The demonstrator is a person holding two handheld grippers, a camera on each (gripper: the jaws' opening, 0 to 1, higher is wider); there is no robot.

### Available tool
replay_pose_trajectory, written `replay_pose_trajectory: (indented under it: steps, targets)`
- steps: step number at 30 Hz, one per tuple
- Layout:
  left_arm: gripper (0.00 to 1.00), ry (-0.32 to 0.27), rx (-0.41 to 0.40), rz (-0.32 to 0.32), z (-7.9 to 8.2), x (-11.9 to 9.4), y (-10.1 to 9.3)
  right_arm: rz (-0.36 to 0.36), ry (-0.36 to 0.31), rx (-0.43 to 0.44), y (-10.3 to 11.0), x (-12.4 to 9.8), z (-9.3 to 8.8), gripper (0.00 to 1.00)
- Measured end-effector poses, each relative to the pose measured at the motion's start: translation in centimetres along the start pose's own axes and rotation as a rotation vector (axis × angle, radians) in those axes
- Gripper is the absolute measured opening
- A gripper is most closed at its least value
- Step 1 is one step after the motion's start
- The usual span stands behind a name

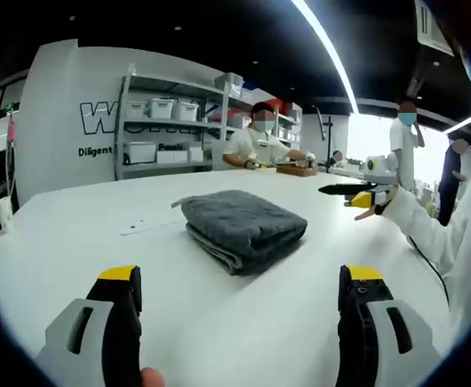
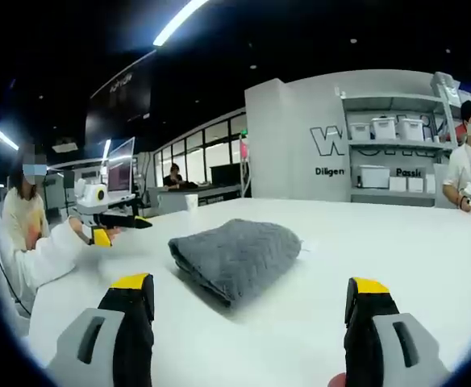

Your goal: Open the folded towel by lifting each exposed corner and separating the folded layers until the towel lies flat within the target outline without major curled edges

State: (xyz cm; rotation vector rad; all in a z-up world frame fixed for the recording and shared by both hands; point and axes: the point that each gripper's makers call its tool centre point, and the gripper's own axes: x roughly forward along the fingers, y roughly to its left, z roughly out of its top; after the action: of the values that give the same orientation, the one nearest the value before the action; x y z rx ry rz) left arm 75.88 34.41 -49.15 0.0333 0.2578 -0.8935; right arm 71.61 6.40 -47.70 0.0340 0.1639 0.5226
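Note:
A grey towel [image 1: 243, 226] lies folded in a thick stack on the white table [image 1: 82, 218], with a loose corner poking out at its far left. My left gripper [image 1: 242, 278] is open, its yellow-tipped jaws wide apart just short of the towel and touching nothing. In the right gripper view the same towel [image 2: 237, 256] shows its rounded fold toward me, and my right gripper [image 2: 250, 284] is open and empty in front of it. A white-sleeved hand holds the right gripper [image 1: 340, 190] beyond the towel's right side. The left gripper [image 2: 135, 222] appears at the left, over the table.
A thin mark [image 1: 151, 226] runs on the table left of the towel. Shelves with white bins [image 1: 167, 121] stand against the back wall. A seated person [image 1: 260, 145] works at the table's far edge beside a wooden box [image 1: 298, 170]. Other people stand at the right.

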Motion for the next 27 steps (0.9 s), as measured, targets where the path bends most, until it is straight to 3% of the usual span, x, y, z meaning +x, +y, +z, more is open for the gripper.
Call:
replay_pose_trajectory:
  steps: [27]
  targets:
    - [1.0, 0.011, -0.016, 0.012, -0.5, 0.0, 0.5, 0.022, -0.008, -0.013, 1.1, 0.8, -0.2, 1.0]
